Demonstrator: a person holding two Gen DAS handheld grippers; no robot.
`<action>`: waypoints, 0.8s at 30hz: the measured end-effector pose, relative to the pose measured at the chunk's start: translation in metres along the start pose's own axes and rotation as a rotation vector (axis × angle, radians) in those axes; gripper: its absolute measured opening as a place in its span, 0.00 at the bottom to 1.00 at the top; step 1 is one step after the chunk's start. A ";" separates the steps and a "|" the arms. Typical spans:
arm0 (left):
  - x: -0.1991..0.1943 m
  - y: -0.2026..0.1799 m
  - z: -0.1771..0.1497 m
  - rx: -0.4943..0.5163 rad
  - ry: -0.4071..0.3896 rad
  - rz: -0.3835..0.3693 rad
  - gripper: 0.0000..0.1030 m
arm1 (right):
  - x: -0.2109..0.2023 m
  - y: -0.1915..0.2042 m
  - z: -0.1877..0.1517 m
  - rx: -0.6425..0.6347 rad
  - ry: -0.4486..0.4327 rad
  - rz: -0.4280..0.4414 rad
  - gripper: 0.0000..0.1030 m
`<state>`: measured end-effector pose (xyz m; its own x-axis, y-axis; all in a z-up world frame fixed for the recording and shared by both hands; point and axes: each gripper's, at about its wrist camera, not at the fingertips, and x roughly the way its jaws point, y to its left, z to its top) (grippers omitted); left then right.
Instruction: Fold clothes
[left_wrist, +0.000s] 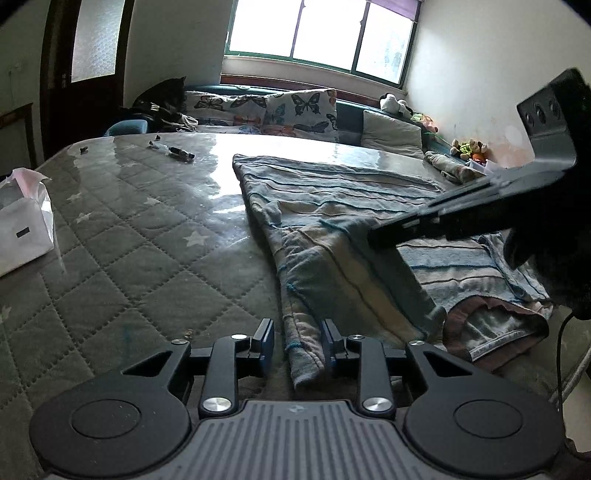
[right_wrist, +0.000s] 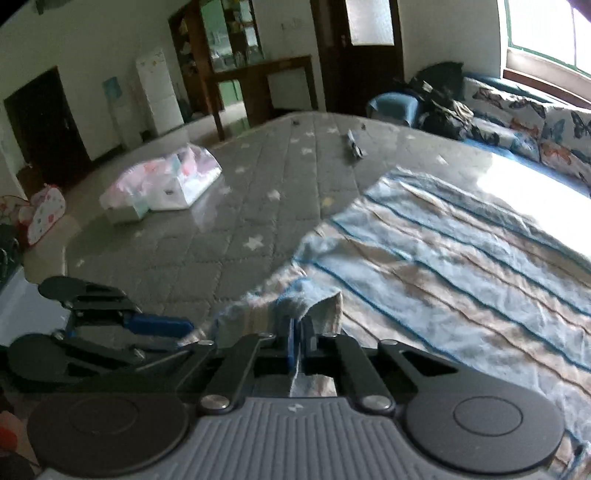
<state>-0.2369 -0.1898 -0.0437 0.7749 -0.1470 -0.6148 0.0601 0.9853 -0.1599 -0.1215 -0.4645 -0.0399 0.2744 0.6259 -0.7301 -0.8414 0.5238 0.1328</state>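
**Striped garment on the quilted mattress, one edge pinched, one edge between parted jaws**

A striped garment in pale blue, beige and thin dark-blue lines lies on a grey quilted mattress with white stars. In the left wrist view its long axis runs from the near edge of the mattress away toward the butterfly-print cushions under the window; the stripes run across that axis. The far part lies flat and smooth. The near part is folded over itself and narrows into a rumpled strip that hangs toward the camera.

The left hand-held gripper stands partly open, with that narrow strip between its blue pads; the right pad is right at the cloth and the left pad stands clear of it, so the cloth is not clamped. The right hand-held gripper is clenched on a raised fold of the garment's edge, the cloth peaking above the pads and a scrap of it showing below them. In the left wrist view this same gripper reaches in from the right as a dark blurred bar, covering part of the garment.

Beside the striped piece, at the right of the left wrist view, a second cloth with a pinkish inner side lies crumpled; its shape is hard to make out. A white plastic bag sits on the mattress well apart from the garment, and small dark objects lie near the far edge, too small to identify. The right wrist view is motion-blurred.
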 end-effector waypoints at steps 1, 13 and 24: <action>0.000 0.000 0.000 0.004 0.001 0.002 0.31 | 0.004 -0.001 -0.002 -0.009 0.024 -0.008 0.04; -0.004 -0.002 0.024 0.025 -0.043 0.012 0.36 | 0.003 -0.001 0.010 -0.022 -0.050 0.007 0.09; 0.057 0.003 0.089 -0.030 -0.059 -0.043 0.34 | 0.007 0.022 -0.022 -0.123 0.054 0.062 0.16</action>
<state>-0.1371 -0.1878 -0.0103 0.8077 -0.1827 -0.5606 0.0757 0.9750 -0.2088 -0.1479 -0.4614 -0.0565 0.1972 0.6212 -0.7584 -0.9077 0.4081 0.0982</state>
